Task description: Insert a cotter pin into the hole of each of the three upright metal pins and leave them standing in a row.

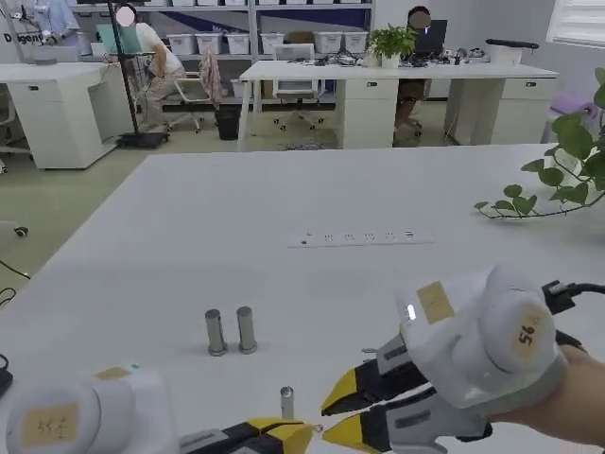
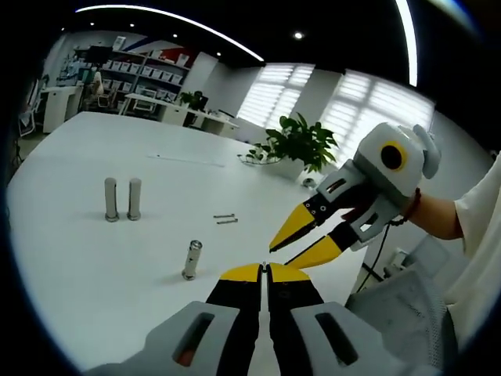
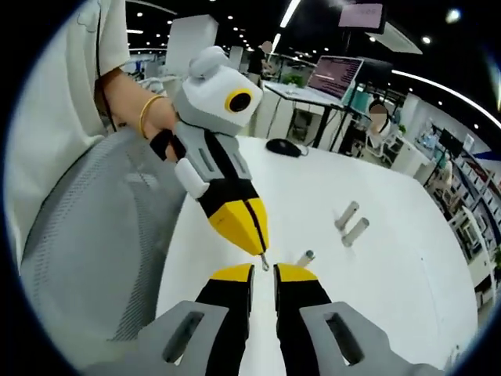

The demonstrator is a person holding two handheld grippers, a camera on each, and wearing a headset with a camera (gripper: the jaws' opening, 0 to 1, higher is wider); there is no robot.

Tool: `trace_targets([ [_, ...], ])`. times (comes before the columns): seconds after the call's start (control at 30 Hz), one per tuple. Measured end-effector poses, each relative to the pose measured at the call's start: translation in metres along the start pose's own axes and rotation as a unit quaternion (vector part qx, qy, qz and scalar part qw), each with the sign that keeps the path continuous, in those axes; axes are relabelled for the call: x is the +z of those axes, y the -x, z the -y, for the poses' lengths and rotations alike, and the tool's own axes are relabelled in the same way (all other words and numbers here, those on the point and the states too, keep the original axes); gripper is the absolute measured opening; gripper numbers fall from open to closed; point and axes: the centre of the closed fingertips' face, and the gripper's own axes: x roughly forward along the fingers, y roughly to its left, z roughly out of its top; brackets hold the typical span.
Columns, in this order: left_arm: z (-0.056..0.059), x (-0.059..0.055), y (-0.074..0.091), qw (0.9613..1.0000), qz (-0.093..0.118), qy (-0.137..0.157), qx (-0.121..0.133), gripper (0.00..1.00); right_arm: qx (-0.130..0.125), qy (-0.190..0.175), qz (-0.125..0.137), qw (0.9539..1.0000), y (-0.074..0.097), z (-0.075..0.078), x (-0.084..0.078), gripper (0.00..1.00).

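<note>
Near the lone upright silver steel pin (image 2: 192,259), the closed yellow-tipped left gripper (image 2: 264,270) pinches what seems a tiny cotter pin (image 3: 264,260); next, the parted right gripper (image 3: 264,271) must take it.

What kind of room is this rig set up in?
Most likely an open-plan office or lab workspace. Rows of white desks with a rolling office chair, wall shelving stacked with storage bins, and a lit computer screen on another desk all point that way.

Three metal pins (image 1: 216,332) (image 1: 247,329) (image 1: 286,401), two loose cotter pins (image 2: 224,215) (image 2: 228,222), two grippers (image 1: 323,426) (image 2: 264,269)
</note>
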Motion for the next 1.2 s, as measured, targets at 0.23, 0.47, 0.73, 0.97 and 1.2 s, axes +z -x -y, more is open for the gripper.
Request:
trace_targets([
  [0.23,0.009,-0.002,0.002,0.9989,-0.008,-0.039,-0.025,0.0,0.027,-0.055,0.019,0.9979,0.005,-0.006,-0.002,0.14],
  [0.47,0.022,-0.006,0.004,0.9952,-0.022,-0.075,-0.059,0.0,0.069,-0.08,0.023,0.9942,0.011,-0.017,-0.005,0.14],
  [0.73,0.037,-0.009,0.007,0.988,-0.033,-0.114,-0.099,0.0,0.115,-0.094,0.02,0.9887,0.016,-0.032,-0.01,0.14],
  [0.97,0.047,-0.012,0.009,0.9814,-0.043,-0.14,-0.125,0.0,0.141,-0.091,0.025,0.9855,0.017,-0.041,-0.01,0.13],
  [1.2,0.054,-0.015,0.01,0.976,-0.05,-0.16,-0.139,0.0,0.155,-0.086,0.036,0.9835,0.017,-0.047,-0.006,0.12],
])
